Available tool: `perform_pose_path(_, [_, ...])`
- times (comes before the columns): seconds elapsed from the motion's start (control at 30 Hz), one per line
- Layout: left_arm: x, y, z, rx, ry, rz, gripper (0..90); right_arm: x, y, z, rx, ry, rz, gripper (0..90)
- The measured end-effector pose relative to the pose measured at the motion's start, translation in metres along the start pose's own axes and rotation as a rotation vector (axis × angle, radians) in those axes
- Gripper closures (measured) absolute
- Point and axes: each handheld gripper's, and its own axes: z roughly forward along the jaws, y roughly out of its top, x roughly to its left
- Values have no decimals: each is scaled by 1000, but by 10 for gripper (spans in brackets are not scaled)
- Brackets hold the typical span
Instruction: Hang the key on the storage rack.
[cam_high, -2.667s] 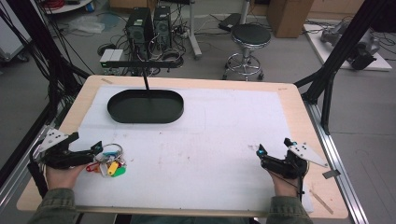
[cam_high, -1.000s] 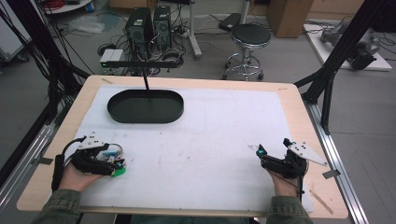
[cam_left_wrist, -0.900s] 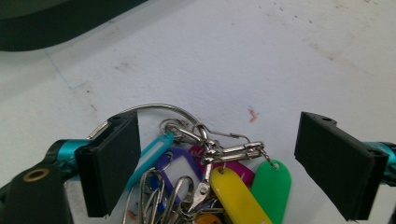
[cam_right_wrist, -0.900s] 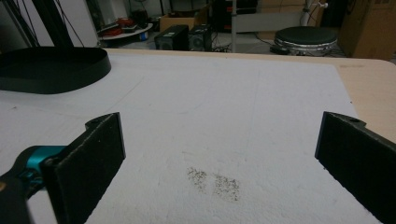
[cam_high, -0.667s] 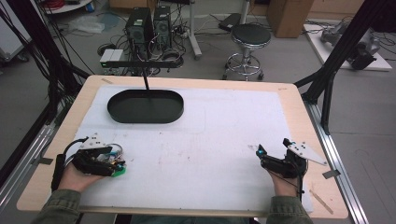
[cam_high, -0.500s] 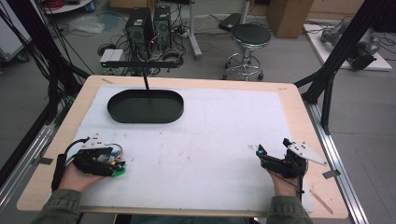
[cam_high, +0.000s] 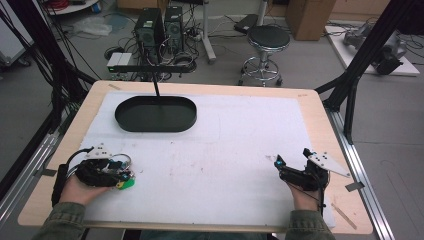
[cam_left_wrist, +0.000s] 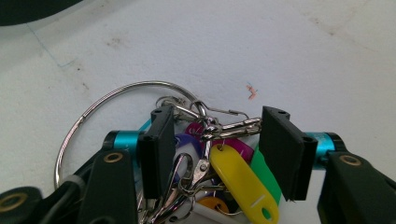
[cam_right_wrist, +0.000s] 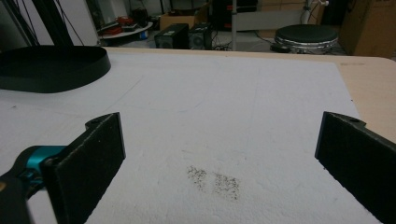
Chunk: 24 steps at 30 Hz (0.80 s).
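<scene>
At the near left corner of the tabletop (cam_high: 320, 107), the left claw (cam_left_wrist: 215, 149) is low over a bunch of keys and tags (cam_left_wrist: 210, 163). Its two black jaws stand on both sides of the bunch, with a gap between them that the bunch partly fills. The left jaw touches the metal clips, and a clip reaches the right jaw, but whether the jaws really press the bunch I cannot tell. In the bunch there is a yellow tag (cam_left_wrist: 243, 184), a green tag (cam_left_wrist: 266, 179) just beside it, a magenta tag (cam_left_wrist: 233, 147) and a purple one (cam_left_wrist: 184, 142). A large wire ring (cam_left_wrist: 88, 121) comes out from the bunch to the left and lies flat on the white mat (cam_left_wrist: 280, 51).

In the high view the left hand (cam_high: 82, 187) holds this claw (cam_high: 122, 177) near the left edge of the mat, and a bit of green shows at its tip.

The right claw (cam_right_wrist: 219, 154) is at the near right side, well apart from the bunch. Its jaws are wide apart and nothing is between them, only the mat with a small dark stain (cam_right_wrist: 215, 179). The right hand (cam_high: 302, 192) holds it just above the mat.

A black oval tray (cam_high: 155, 115) lies at the far left of the mat, well apart from both claws.
</scene>
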Motion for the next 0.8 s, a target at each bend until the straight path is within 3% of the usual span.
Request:
perform_pose_path(0.2, [0,0,2,19,6,19,508,0,0,0,-1,-1,2,5])
perform_pose_path(0.47, [-3,0,4,51,33,69,690,0,0,0,0,-3,2,5])
perform_pose_path(0.57, [-1,-1,4,46,7,66,779,-1,0,0,-1,-3,3,5])
perform_pose_path(0.8, [1,-2,2,25,21,78,819,0,0,0,0,-5,8,5])
